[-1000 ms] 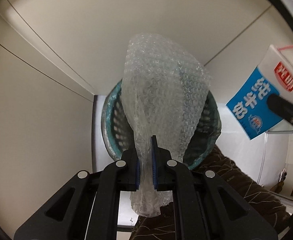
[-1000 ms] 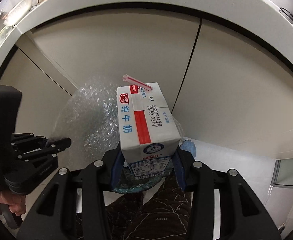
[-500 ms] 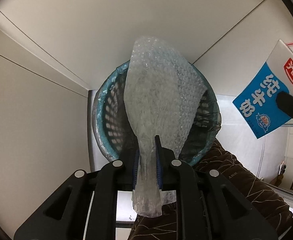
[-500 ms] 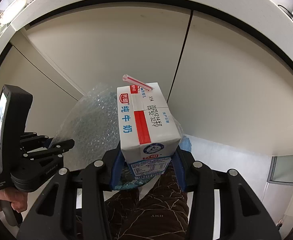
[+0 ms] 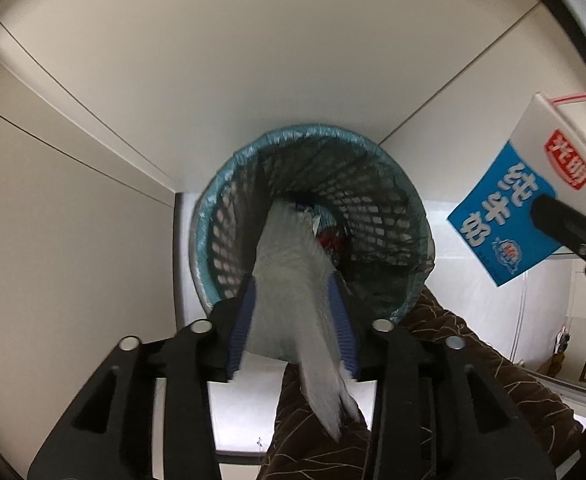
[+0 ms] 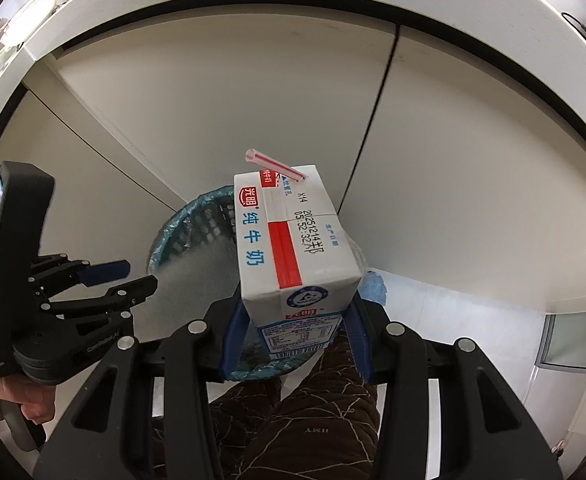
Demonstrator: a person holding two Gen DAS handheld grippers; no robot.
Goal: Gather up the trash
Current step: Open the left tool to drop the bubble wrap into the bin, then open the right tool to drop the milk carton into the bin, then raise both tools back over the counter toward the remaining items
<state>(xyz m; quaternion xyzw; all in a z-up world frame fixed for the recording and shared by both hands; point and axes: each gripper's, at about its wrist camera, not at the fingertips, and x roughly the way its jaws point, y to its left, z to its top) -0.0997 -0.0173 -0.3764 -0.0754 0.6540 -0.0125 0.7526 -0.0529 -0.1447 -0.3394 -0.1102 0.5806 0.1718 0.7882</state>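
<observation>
Two pieces of trash are in play, both right above the teal mesh bin (image 5: pixel 313 216). Left gripper (image 5: pixel 293 320) points steeply down over the bin's mouth, its jaws opening, and the bubble wrap (image 5: pixel 293 280) sits blurred between the blue pads, apparently slipping free into the bin rather than being squeezed. So the drop of the wrap looks like the step in hand. Over on the right, the right gripper (image 6: pixel 295 320) is clamped at a middling width on the base of the milk carton (image 6: pixel 289 248), straw (image 6: pixel 275 165) poking from its top, held beside the bin and not yet over it. Next move, by my reading: carry that carton across until it hangs above the opening, then release. Hard to make out: something red and blue lies at the bin's bottom, unidentifiable. The wrap's lower end is smeared, and the bin's near rim hides behind the gripper bodies and the person's brown trousers (image 6: pixel 293 420).
</observation>
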